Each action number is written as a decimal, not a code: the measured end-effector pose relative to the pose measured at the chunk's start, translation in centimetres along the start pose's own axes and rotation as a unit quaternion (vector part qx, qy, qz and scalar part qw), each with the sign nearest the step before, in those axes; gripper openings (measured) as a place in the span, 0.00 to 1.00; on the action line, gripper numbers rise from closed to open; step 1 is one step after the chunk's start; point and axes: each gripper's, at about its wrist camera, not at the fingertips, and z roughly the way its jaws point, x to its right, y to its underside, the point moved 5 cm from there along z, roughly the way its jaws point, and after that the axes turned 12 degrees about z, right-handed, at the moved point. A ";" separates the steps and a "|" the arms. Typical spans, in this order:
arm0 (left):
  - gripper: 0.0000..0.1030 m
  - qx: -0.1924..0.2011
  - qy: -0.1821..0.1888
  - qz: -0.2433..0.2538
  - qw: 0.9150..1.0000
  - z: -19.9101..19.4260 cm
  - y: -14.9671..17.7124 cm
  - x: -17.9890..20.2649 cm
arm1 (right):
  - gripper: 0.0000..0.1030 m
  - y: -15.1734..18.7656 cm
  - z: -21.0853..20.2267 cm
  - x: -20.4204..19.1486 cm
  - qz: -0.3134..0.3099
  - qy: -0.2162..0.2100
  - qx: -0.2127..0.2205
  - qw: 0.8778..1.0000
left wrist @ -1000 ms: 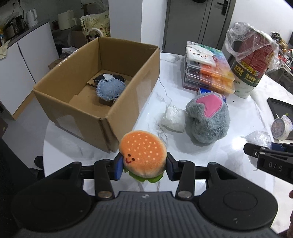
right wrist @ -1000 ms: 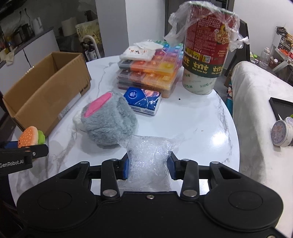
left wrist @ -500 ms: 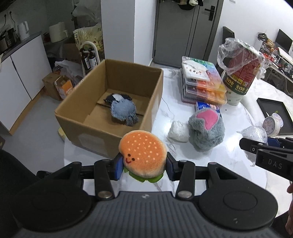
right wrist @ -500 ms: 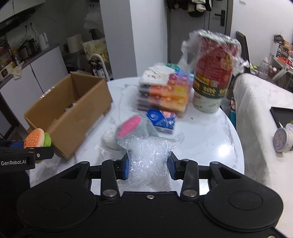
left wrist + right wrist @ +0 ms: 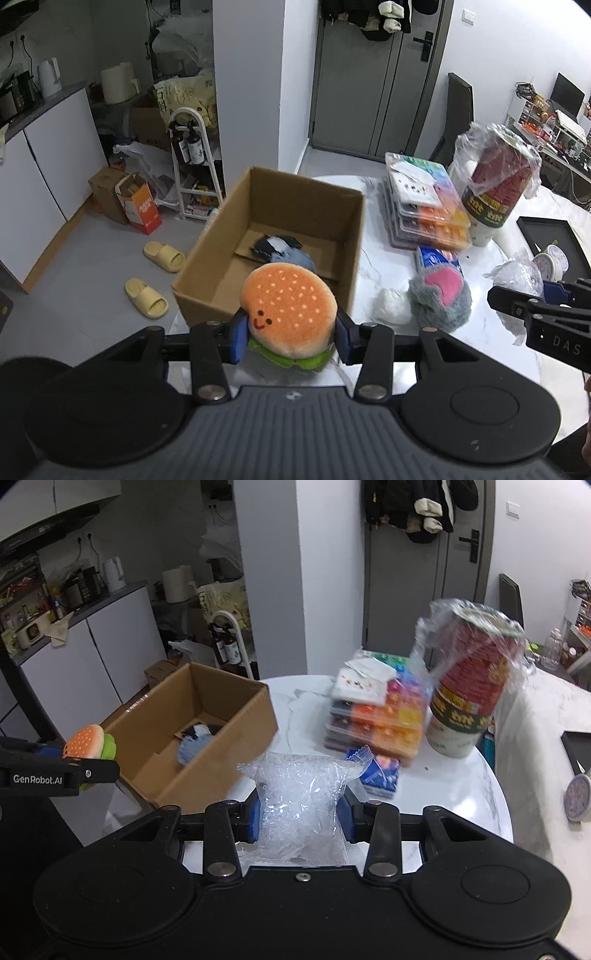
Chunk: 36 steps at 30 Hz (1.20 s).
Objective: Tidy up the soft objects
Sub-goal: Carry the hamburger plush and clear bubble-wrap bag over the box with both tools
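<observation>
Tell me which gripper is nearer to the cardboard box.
Left. The left gripper, clamping the burger plush, sits at the cardboard box front corner; the right gripper, holding the clear bag, is farther out over the table.

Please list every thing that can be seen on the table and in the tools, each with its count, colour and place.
cardboard box: 1, brown, table's left side, open
blue-grey plush: 1, inside box
grey plush: 1, grey and pink, on table
white lump: 1, beside grey plush
tissue pack: 1, blue, behind grey plush
compartment cases: stack, multicoloured, far side
wrapped tub: 1, red, right of cases
burger plush: 1, orange and green, in left tool
clear bag: 1, in right tool
</observation>
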 end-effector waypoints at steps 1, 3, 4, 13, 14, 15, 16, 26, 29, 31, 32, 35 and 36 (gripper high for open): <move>0.44 0.000 0.001 -0.001 1.000 0.0 -0.1 -0.4 | 0.38 -0.2 0.1 -0.4 -0.003 -0.001 0.000 1.000; 0.44 0.001 0.001 0.000 1.000 0.0 -0.5 -1.0 | 0.38 -0.6 0.1 -1.1 -0.008 -0.003 0.001 1.000; 0.44 0.002 0.000 0.001 1.000 0.0 -0.7 -1.3 | 0.38 -0.8 0.1 -1.4 -0.009 -0.005 0.002 1.000; 0.44 -0.003 0.013 0.010 1.000 0.4 -2.5 -3.7 | 0.38 -3.0 1.2 -4.1 -0.021 -0.016 0.003 1.000; 0.44 -0.009 0.011 0.013 1.000 0.6 -2.6 -3.8 | 0.38 -3.3 1.4 -4.4 -0.021 -0.017 0.004 1.000; 0.44 -0.015 0.009 0.018 1.000 0.8 -2.8 -4.0 | 0.38 -3.4 1.4 -4.5 -0.022 -0.018 0.004 1.000; 0.44 -0.017 0.010 0.020 1.000 0.9 -3.0 -4.1 | 0.38 -3.5 1.6 -4.7 -0.023 -0.019 0.004 1.000; 0.44 -0.037 0.016 0.020 0.999 3.4 -4.0 -4.9 | 0.38 -4.6 3.2 -6.1 -0.028 -0.021 -0.012 0.999; 0.44 -0.044 0.018 0.020 0.999 4.5 -4.3 -4.8 | 0.38 -4.8 3.6 -6.1 -0.025 -0.018 -0.015 0.999; 0.44 -0.047 0.020 0.021 0.998 5.3 -4.4 -4.8 | 0.38 -4.9 3.9 -6.1 -0.023 -0.015 -0.017 0.999; 0.44 -0.050 0.021 0.021 0.998 5.7 -4.4 -4.8 | 0.38 -5.0 4.1 -6.1 -0.022 -0.014 -0.018 1.000; 0.44 -0.061 0.025 0.017 0.998 7.0 -4.1 -4.9 | 0.38 -5.0 4.6 -6.0 -0.020 -0.012 -0.023 0.999; 0.44 -0.065 0.023 0.018 0.997 7.4 -4.0 -4.9 | 0.38 -5.1 4.8 -6.1 -0.019 -0.012 -0.025 0.999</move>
